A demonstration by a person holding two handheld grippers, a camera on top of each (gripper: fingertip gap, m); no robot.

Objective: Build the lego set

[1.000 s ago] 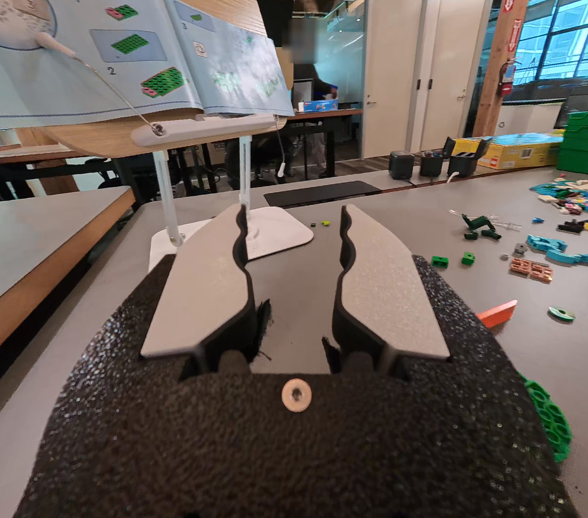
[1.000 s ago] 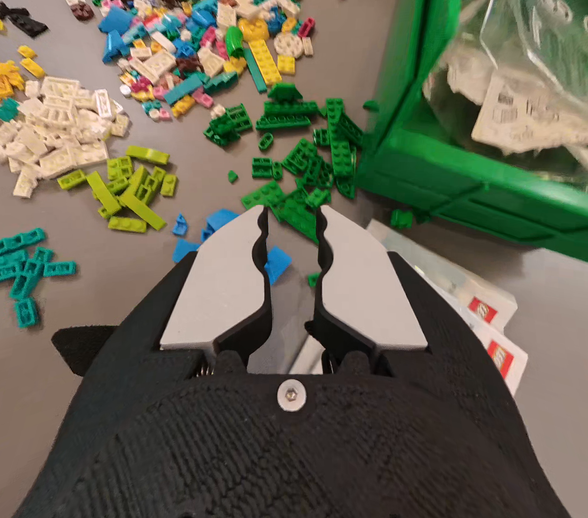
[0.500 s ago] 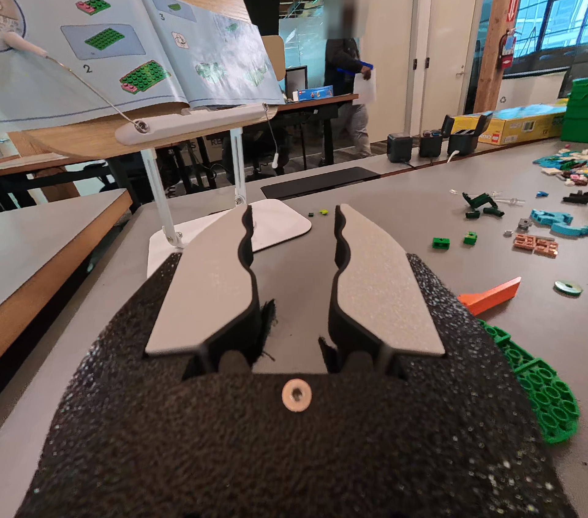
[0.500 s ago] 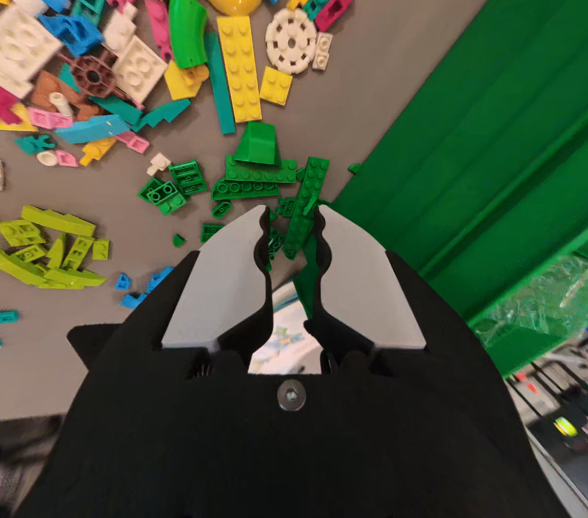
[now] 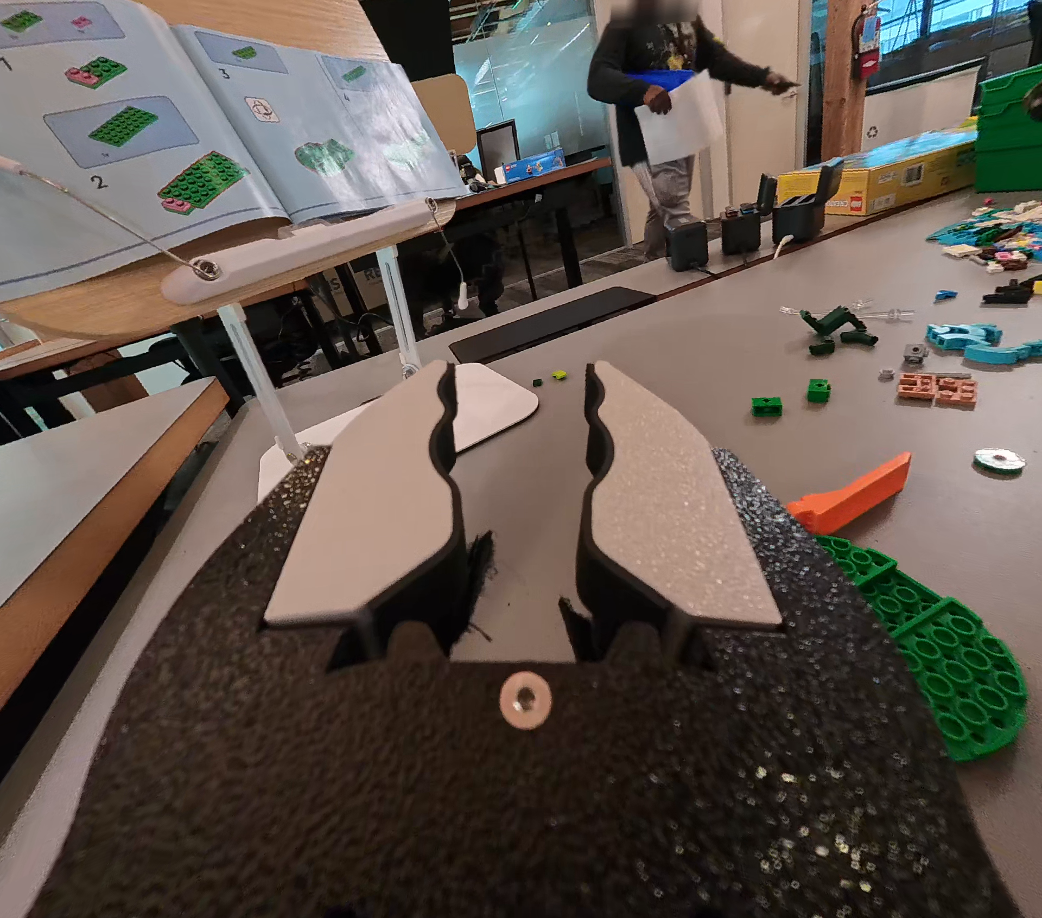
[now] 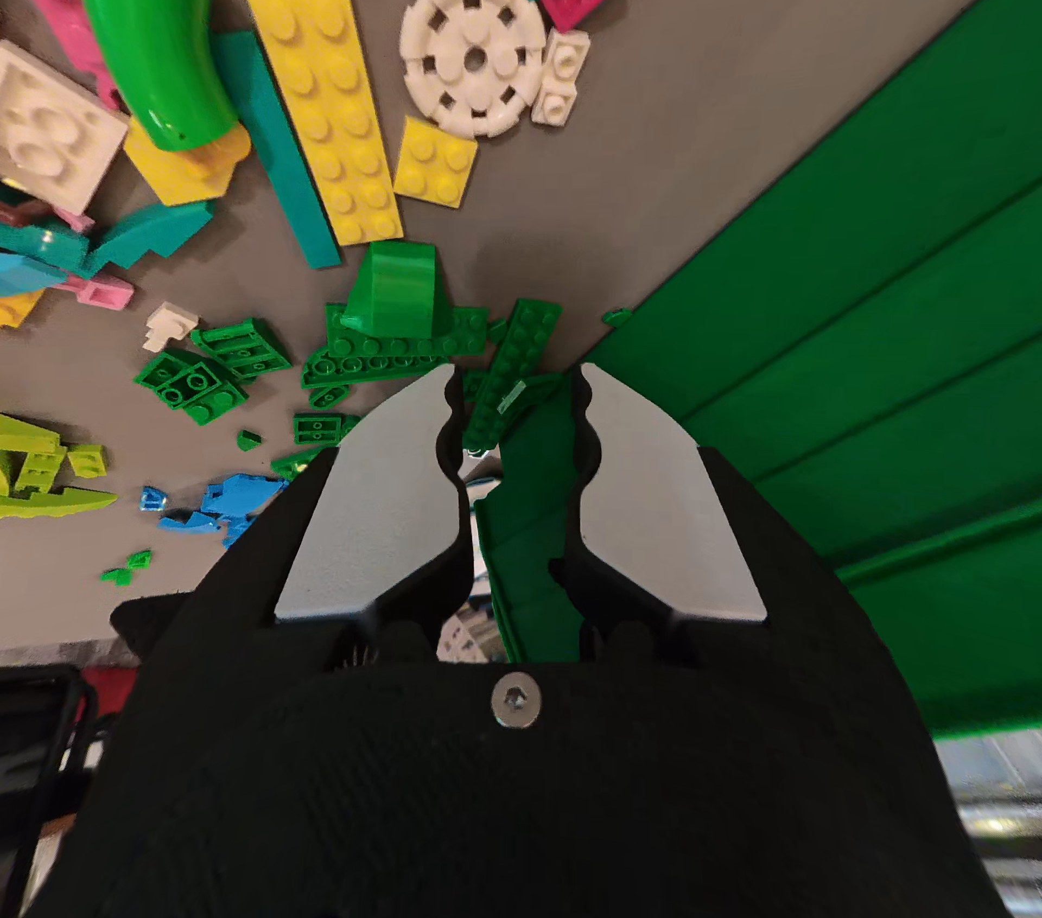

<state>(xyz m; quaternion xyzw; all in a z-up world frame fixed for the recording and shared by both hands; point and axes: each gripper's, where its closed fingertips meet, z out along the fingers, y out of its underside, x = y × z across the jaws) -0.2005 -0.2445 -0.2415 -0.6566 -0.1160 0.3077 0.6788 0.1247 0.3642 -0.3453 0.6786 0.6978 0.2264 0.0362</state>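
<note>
My left gripper [image 5: 519,372] is open and empty, low over the grey table [image 5: 648,344]. A green rounded plate [image 5: 953,665] lies just right of it, partly hidden by the gripper body. The open instruction booklet [image 5: 186,130] sits on a white stand at the upper left. My right gripper [image 6: 516,372] is open, close above a pile of green pieces. A long narrow green plate [image 6: 519,355] lies between its fingertips, and a green slope brick [image 6: 394,293] on green plates lies just beyond. I cannot tell whether the fingers touch the plate.
A green bin wall [image 6: 846,299] stands right against the right gripper. Yellow plates [image 6: 327,113], a white wheel disc [image 6: 473,51] and mixed bricks lie beyond. In the left wrist view an orange separator [image 5: 851,496], small green bricks [image 5: 767,406] and a person [image 5: 659,118] show. The white wheel disc [image 6: 473,51] lies around 8 centimeters away from my right fingertips.
My right gripper has dropped closer to the green pile, beside the bin, with the long plate between its tips. The left view has shifted, showing more of the green plate. The person has walked right.
</note>
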